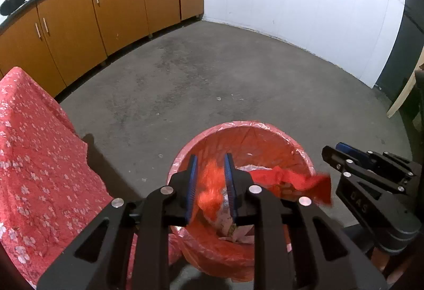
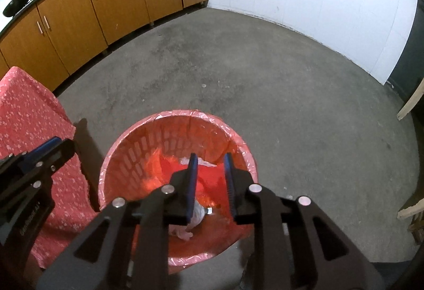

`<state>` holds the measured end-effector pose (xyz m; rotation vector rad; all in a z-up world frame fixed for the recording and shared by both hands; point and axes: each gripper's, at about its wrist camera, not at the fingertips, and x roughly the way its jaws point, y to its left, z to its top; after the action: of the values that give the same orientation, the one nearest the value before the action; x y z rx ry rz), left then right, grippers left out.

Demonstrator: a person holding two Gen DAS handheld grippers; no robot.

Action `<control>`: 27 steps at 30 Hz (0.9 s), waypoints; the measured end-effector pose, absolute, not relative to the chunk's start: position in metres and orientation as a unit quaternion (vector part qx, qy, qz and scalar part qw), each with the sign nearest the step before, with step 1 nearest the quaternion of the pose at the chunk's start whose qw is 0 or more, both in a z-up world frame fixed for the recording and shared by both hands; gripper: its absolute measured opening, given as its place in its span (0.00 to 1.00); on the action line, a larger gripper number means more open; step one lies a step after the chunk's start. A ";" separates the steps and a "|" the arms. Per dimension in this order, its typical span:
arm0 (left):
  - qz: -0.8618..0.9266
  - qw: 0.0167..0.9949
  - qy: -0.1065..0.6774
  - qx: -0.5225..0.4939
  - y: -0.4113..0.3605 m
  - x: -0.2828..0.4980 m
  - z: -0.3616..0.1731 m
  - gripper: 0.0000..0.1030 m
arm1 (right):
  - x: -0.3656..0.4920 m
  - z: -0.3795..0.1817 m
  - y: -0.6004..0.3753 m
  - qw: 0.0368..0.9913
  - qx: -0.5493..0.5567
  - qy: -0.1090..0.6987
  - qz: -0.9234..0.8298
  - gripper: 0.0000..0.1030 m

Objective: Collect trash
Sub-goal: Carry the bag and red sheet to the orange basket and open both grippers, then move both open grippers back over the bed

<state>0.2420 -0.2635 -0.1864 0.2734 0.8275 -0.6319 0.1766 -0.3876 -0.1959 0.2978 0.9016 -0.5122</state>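
Concrete floor (image 1: 212,72) carries a row of brown cabinets (image 1: 106,6) along the far wall and a cloth (image 1: 34,157) with a pink floral print at left. A red slotted bin (image 2: 137,155) with a pink liner (image 1: 212,258) stands on the floor beside the cloth, holding crumpled wrappers (image 2: 197,213) and red trash (image 1: 299,181). Left gripper (image 1: 211,165) hangs over the bin, jaws parted, blurred orange scrap (image 1: 210,192) between them; contact cannot be told. Right gripper (image 2: 211,164) hangs over the bin, jaws apart, gripping nothing.
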 end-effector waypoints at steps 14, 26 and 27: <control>-0.257 0.907 0.331 0.031 -0.165 0.243 -0.093 0.35 | 0.201 -0.119 -0.340 0.913 0.098 0.353 -0.178 0.33; -0.037 0.966 0.254 0.023 0.048 0.240 -0.049 0.50 | 0.271 -0.030 -0.164 0.950 0.076 0.302 0.030 0.45; -0.012 0.967 0.255 0.019 0.069 0.242 -0.051 0.50 | 0.277 -0.027 -0.146 0.950 0.072 0.301 0.044 0.45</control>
<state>0.2415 0.0688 -0.0508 0.0381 0.5164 -0.0241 0.2770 -0.1457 -0.0268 0.1471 0.6127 0.0904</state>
